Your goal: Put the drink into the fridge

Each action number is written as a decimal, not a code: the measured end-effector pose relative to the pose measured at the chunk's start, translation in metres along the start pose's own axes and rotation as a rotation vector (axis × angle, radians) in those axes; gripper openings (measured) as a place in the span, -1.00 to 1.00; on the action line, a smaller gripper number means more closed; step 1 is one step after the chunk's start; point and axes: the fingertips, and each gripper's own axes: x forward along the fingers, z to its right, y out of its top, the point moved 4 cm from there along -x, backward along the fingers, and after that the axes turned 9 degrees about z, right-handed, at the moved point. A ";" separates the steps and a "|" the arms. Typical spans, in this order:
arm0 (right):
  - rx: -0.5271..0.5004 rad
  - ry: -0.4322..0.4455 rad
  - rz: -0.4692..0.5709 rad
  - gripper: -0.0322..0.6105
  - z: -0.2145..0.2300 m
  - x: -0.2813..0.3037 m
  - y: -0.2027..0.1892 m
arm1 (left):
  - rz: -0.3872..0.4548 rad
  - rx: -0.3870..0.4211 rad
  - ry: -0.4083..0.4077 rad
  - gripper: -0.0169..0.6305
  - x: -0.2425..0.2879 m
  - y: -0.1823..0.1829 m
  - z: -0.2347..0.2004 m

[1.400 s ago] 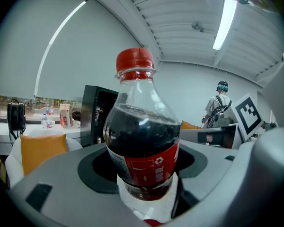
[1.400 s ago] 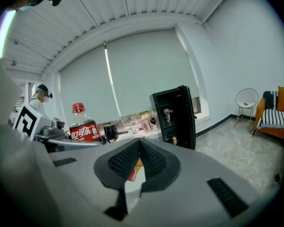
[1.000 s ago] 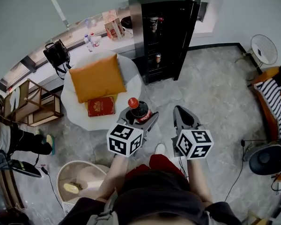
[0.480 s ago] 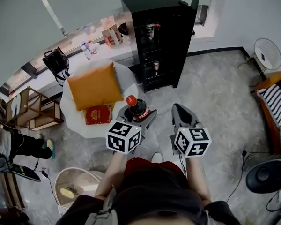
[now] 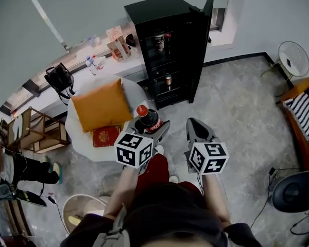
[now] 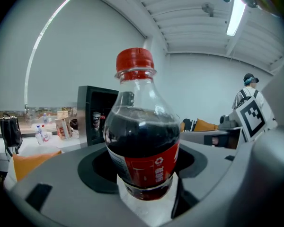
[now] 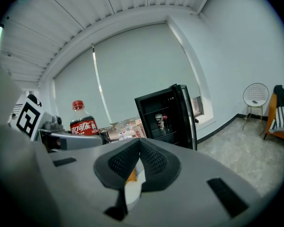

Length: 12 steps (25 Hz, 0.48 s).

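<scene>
Left tool [image 5: 153, 129] pinching upright cola bottle [image 6: 143, 131], cap up, right tool [image 5: 196, 129] pressed together.

Head view: lower body and base of bottle [image 5: 146, 118] hidden behind left gripper [image 5: 149, 126]. Items on the shelves of fridge [image 5: 165, 12] too small to be identified; same noted for sill clutter [image 5: 116, 42]. Person [image 5: 13, 166] cut off at left edge, striped seat [image 5: 305, 112] at right edge.
</scene>
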 end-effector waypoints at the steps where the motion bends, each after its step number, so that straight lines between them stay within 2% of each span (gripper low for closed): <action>1: 0.002 -0.005 -0.002 -0.85 0.004 0.005 -0.001 | -0.002 0.001 -0.004 0.04 0.006 0.000 -0.003; 7: 0.001 -0.036 -0.018 -0.85 0.027 0.046 0.001 | -0.014 -0.015 -0.030 0.04 0.056 0.002 -0.035; 12: 0.008 -0.056 -0.039 -0.85 0.054 0.101 0.013 | -0.027 -0.016 -0.055 0.04 0.112 0.019 -0.068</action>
